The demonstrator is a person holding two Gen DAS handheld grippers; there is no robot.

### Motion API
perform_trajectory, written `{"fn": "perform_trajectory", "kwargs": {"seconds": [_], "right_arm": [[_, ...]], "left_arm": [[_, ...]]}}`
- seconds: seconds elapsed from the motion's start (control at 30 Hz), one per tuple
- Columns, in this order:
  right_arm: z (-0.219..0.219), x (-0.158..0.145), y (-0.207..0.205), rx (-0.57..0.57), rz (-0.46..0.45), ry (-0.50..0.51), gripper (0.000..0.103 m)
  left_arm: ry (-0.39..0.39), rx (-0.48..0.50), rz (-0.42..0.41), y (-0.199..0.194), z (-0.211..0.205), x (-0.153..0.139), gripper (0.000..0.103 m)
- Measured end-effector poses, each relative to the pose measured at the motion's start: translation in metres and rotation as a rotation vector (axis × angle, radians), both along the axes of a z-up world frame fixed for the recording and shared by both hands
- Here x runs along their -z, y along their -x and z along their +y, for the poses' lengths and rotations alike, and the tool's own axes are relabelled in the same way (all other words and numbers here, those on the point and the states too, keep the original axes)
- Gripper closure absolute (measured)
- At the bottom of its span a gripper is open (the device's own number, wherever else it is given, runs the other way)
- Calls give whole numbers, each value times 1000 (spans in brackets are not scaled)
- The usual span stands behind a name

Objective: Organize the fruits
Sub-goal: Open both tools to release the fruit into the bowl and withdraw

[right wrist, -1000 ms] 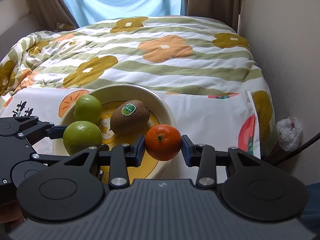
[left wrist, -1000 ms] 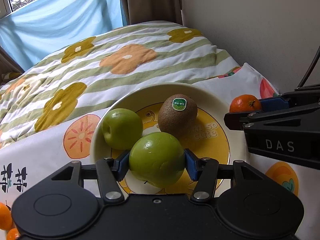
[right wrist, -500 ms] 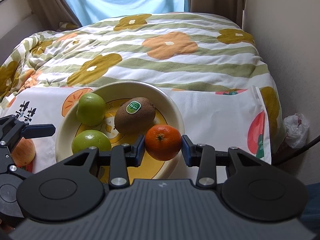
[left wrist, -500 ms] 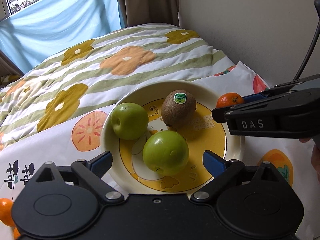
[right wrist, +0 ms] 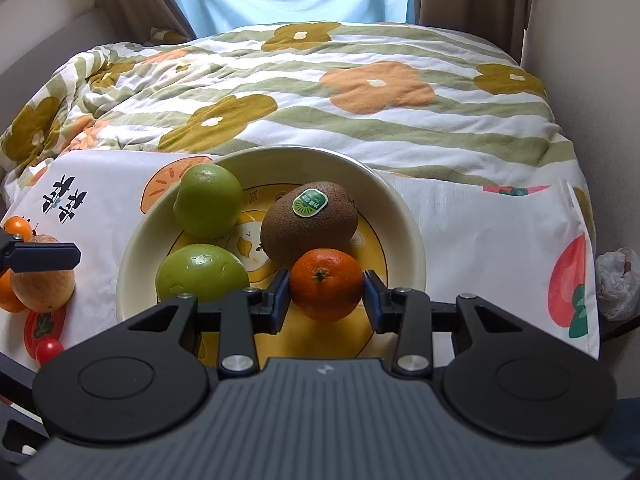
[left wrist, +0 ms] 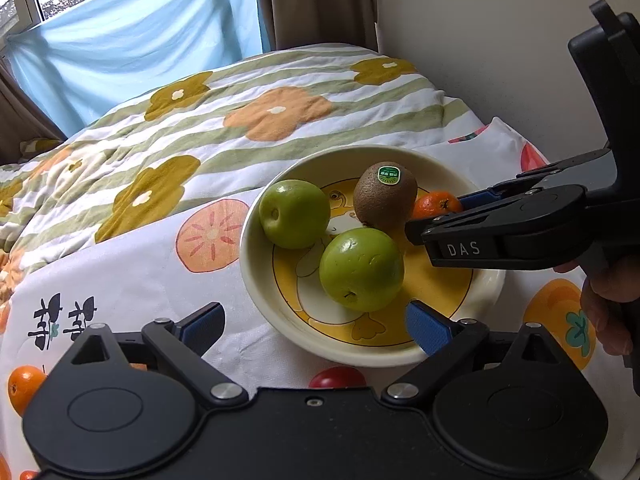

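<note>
The right gripper (right wrist: 326, 296) has its blue pads pinched on either flank of the tangerine (right wrist: 326, 283), which sits stem-up between them, over the near side of the bowl (right wrist: 404, 216) and just in front of the kiwi (right wrist: 309, 222). The kiwi's long axis runs across the right wrist view, so the tangerine is tucked against its broad side; whether the two touch cannot be told. From the left wrist view the same tangerine (left wrist: 436, 205) peeks out behind the kiwi (left wrist: 385, 195) with the right gripper (left wrist: 460, 210) reaching in from the bowl's right. The relation that counts is vertical: the fruit appears to hang low over the yellow bowl floor, so the judgement is that a short drop and a release would leave it beside the kiwi. The left gripper (left wrist: 316, 326) has its fingers spread wide with nothing between them; one pad sits over the cloth, the other over the bowl's near rim, and the nearer green apple (left wrist: 361, 268) lies free in the bowl just ahead of them, beside the farther green apple (left wrist: 295, 213). The right hand is plainly the one at the work. Compared with a second ago, the left fingers, then clamped on that nearer apple, have let it go and drawn back toward the bowl's near edge, while the tangerine, then held over the rim, is now inside the bowl.
</note>
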State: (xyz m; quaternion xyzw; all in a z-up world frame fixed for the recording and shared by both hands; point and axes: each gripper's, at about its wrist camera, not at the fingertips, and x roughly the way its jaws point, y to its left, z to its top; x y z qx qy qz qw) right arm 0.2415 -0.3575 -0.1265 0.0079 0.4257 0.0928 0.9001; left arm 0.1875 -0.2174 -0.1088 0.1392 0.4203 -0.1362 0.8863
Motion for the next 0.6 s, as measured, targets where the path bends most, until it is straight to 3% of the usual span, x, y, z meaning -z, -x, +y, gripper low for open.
{"fn": "perform_trajectory", "kwargs": {"seconds": [0.07, 0.13, 0.2, 0.23, 0.6], "right_arm": [[0, 0, 1, -22, -3, 3, 48], [1, -4, 4, -27, -21, 15, 31], [0, -9, 9, -10, -51, 31, 3], [-1, -12, 12, -3, -75, 37, 0], [-9, -33, 37, 35, -100, 25, 0]], "left_arm": [[-6, 0, -2, 1, 1, 0, 4], [-10, -2, -6, 3, 2, 0, 4], [-13, -6, -10, 6, 3, -1, 4], [-14, -10, -14, 7, 3, -2, 4], [-1, -49, -62, 25, 5, -16, 4]]}}
